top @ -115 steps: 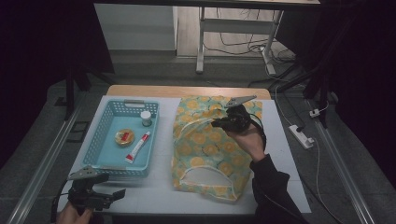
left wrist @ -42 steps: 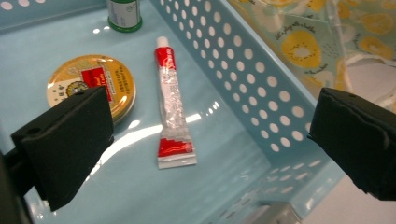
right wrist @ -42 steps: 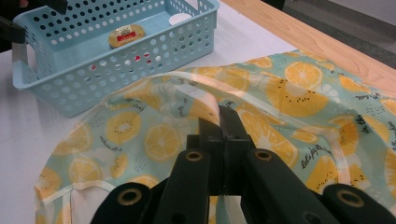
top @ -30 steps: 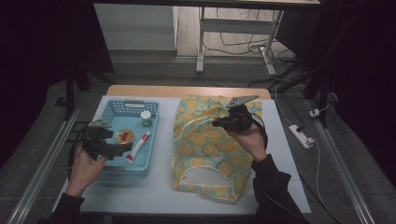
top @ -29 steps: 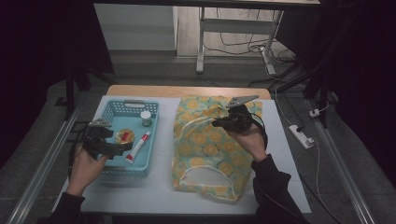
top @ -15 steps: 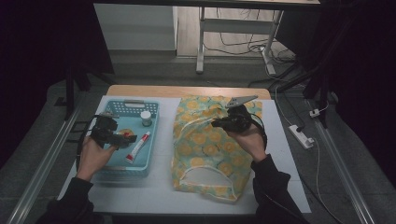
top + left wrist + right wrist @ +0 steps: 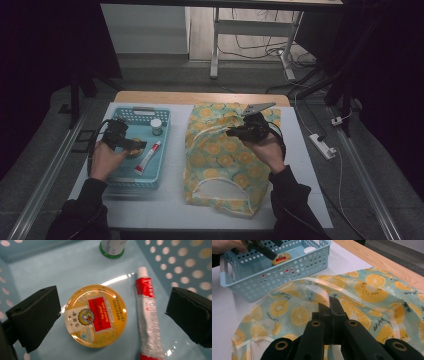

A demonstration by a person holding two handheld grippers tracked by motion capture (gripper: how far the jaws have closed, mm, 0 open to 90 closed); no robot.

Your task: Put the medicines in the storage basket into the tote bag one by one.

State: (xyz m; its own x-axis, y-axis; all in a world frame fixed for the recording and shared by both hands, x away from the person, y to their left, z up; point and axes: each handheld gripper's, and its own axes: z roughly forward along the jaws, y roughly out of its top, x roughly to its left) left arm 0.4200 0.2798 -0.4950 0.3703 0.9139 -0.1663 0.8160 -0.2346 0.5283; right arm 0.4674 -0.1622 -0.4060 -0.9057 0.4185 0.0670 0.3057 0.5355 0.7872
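A light blue perforated basket [image 7: 125, 175] on the left holds a round yellow tin [image 7: 96, 315] with a red label, a red and white tube [image 7: 147, 315] and a small white-capped bottle [image 7: 156, 126]. My left gripper [image 7: 112, 315] hovers inside the basket, open, one pad on each side of the tin and tube, touching neither. At the right lies a teal cloth bag [image 7: 225, 160] printed with orange slices. On its upper rim my right gripper [image 7: 331, 305] is shut, holding the fabric edge raised.
The white mat [image 7: 305, 165] covers a wooden table [image 7: 200, 97]. A power strip [image 7: 322, 146] lies off the right side. Metal rails [image 7: 45, 175] run along both sides. The right gripper view shows the basket [image 7: 287, 270] and the left gripper [image 7: 265, 251] farther off.
My left hand has come from the table's near-left corner up to the basket and lowered over the tin. The right gripper and the bag have stayed put.
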